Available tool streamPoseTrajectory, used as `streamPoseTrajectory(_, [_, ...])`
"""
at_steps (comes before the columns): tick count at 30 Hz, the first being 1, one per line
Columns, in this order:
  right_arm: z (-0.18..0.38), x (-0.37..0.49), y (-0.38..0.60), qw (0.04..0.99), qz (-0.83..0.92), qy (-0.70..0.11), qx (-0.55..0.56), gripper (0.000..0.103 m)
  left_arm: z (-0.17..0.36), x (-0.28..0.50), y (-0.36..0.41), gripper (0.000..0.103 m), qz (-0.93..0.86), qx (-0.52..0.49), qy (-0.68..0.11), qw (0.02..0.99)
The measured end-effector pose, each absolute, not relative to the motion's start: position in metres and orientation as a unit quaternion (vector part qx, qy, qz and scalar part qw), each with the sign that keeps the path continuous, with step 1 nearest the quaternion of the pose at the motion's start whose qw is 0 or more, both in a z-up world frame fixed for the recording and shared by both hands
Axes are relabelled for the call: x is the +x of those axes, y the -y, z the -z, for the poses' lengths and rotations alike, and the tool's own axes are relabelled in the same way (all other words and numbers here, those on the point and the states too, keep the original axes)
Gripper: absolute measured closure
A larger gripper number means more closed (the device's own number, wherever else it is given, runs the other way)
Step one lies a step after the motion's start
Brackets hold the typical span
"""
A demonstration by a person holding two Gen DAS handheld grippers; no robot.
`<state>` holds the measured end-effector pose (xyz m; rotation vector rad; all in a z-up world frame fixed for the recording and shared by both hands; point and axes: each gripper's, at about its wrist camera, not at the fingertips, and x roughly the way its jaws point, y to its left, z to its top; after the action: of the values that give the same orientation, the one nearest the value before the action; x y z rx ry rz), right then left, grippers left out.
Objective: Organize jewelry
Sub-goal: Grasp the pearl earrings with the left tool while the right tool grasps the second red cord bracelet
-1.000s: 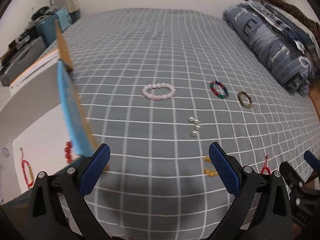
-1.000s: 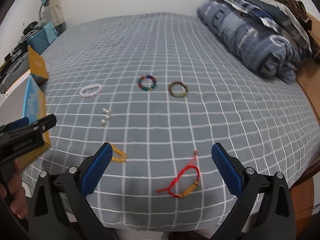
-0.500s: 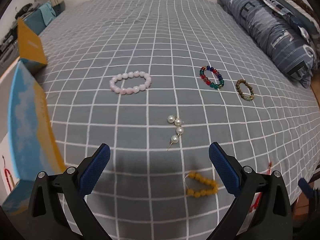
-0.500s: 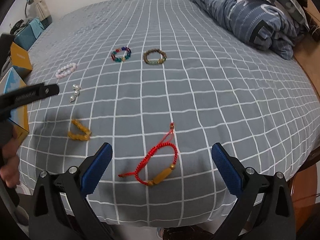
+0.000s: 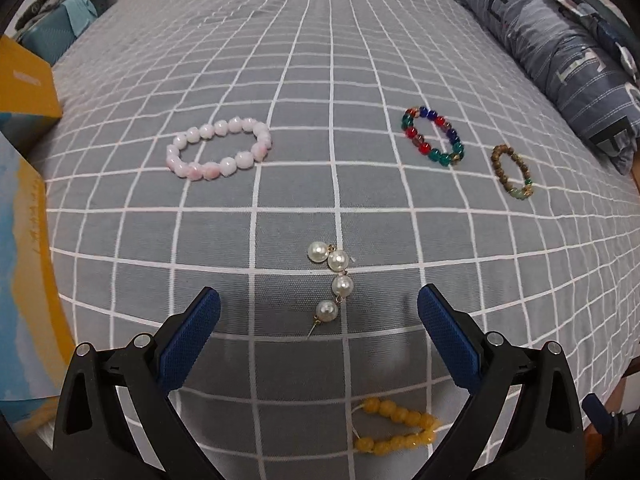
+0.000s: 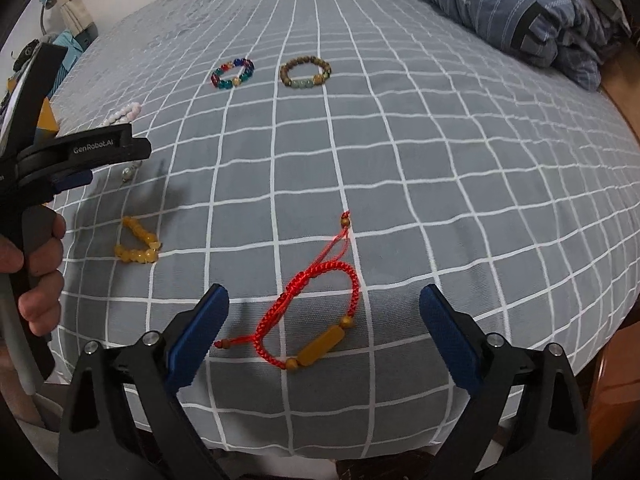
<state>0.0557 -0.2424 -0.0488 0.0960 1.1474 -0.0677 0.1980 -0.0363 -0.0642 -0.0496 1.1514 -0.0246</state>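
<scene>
Jewelry lies on a grey checked bedsheet (image 5: 360, 60). My left gripper (image 5: 319, 340) is open, low over a pearl earring strand (image 5: 332, 282), with a yellow bead bracelet (image 5: 394, 430) just below it. Farther off lie a pink bead bracelet (image 5: 218, 148), a multicolour bead bracelet (image 5: 432, 136) and a brown bead bracelet (image 5: 512, 176). My right gripper (image 6: 324, 332) is open over a red cord bracelet (image 6: 316, 316). The right wrist view also shows the yellow bracelet (image 6: 136, 242), multicolour bracelet (image 6: 233, 73), brown bracelet (image 6: 305, 72) and the left gripper's body (image 6: 80, 152).
A blue-and-yellow box (image 5: 28, 280) stands at the bed's left edge, with an orange box (image 5: 26, 80) behind it. A folded blue quilt (image 5: 560, 48) lies along the right side. The bed's front edge (image 6: 320, 432) drops off just below my right gripper.
Both grippers have moved forward and down toward the bed. The left swung right from the box to the pearl strand; the right closed in on the red cord bracelet.
</scene>
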Motion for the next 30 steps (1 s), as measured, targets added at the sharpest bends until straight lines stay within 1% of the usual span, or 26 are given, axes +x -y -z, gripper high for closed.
streamPoseTrajectory(3, [0.053,0.057,0.241,0.834,0.029,-0.549,0.045,0.015,0.071,0.201,0.037,0.008,0.009,-0.021,-0.550,0.835])
streamPoseTrajectory(6, [0.057,0.059,0.240,0.828,0.029,-0.558,0.043,0.017,0.073,0.203,0.036,0.015,0.005,-0.023,-0.553,0.833])
streamPoseTrajectory(7, [0.058,0.060,0.240,0.827,0.029,-0.560,0.042,0.018,0.074,0.203,0.037,0.019,0.003,-0.019,-0.554,0.832])
streamPoseTrajectory(8, [0.059,0.060,0.241,0.825,0.030,-0.562,0.042,0.020,0.074,0.203,0.037,0.021,0.001,-0.018,-0.555,0.832])
streamPoseTrajectory(12, [0.065,0.062,0.240,0.817,0.033,-0.574,0.040,0.029,0.077,0.205,0.040,0.027,0.000,-0.013,-0.559,0.829])
streamPoseTrajectory(13, [0.066,0.062,0.240,0.817,0.033,-0.575,0.039,0.030,0.076,0.204,0.041,0.029,-0.001,-0.012,-0.560,0.828])
streamPoseTrajectory(15, [0.066,0.062,0.239,0.816,0.033,-0.576,0.038,0.035,0.075,0.203,0.039,0.036,-0.002,-0.014,-0.562,0.827])
streamPoseTrajectory(17, [0.067,0.062,0.239,0.816,0.034,-0.576,0.035,0.039,0.074,0.203,0.035,0.046,-0.004,-0.015,-0.562,0.827])
streamPoseTrajectory(18, [0.067,0.062,0.238,0.816,0.034,-0.576,0.035,0.041,0.073,0.203,0.034,0.048,-0.005,-0.014,-0.563,0.826])
streamPoseTrajectory(20, [0.068,0.062,0.238,0.816,0.035,-0.577,0.035,0.045,0.073,0.201,0.032,0.057,-0.006,-0.011,-0.564,0.826])
streamPoseTrajectory(21, [0.068,0.062,0.239,0.815,0.036,-0.577,0.035,0.048,0.073,0.200,0.031,0.060,-0.007,-0.009,-0.564,0.826])
streamPoseTrajectory(23, [0.067,0.062,0.239,0.815,0.037,-0.577,0.035,0.052,0.072,0.200,0.030,0.071,-0.012,-0.005,-0.563,0.826])
streamPoseTrajectory(24, [0.067,0.063,0.238,0.815,0.037,-0.577,0.034,0.055,0.072,0.199,0.030,0.073,-0.014,-0.003,-0.563,0.826])
streamPoseTrajectory(25, [0.067,0.063,0.238,0.816,0.036,-0.576,0.033,0.056,0.072,0.199,0.029,0.077,-0.016,-0.002,-0.563,0.826])
streamPoseTrajectory(26, [0.067,0.062,0.237,0.817,0.036,-0.575,0.031,0.058,0.072,0.198,0.029,0.087,-0.017,0.000,-0.562,0.827])
streamPoseTrajectory(27, [0.067,0.062,0.237,0.817,0.035,-0.575,0.028,0.060,0.071,0.198,0.029,0.092,-0.013,0.004,-0.562,0.827])
streamPoseTrajectory(28, [0.067,0.062,0.237,0.817,0.035,-0.574,0.027,0.061,0.071,0.197,0.030,0.092,-0.012,0.008,-0.561,0.828])
streamPoseTrajectory(29, [0.067,0.062,0.237,0.818,0.035,-0.574,0.027,0.065,0.070,0.196,0.031,0.092,-0.012,0.008,-0.559,0.829])
streamPoseTrajectory(30, [0.067,0.063,0.238,0.819,0.037,-0.573,0.027,0.073,0.069,0.196,0.031,0.092,-0.012,0.007,-0.559,0.829])
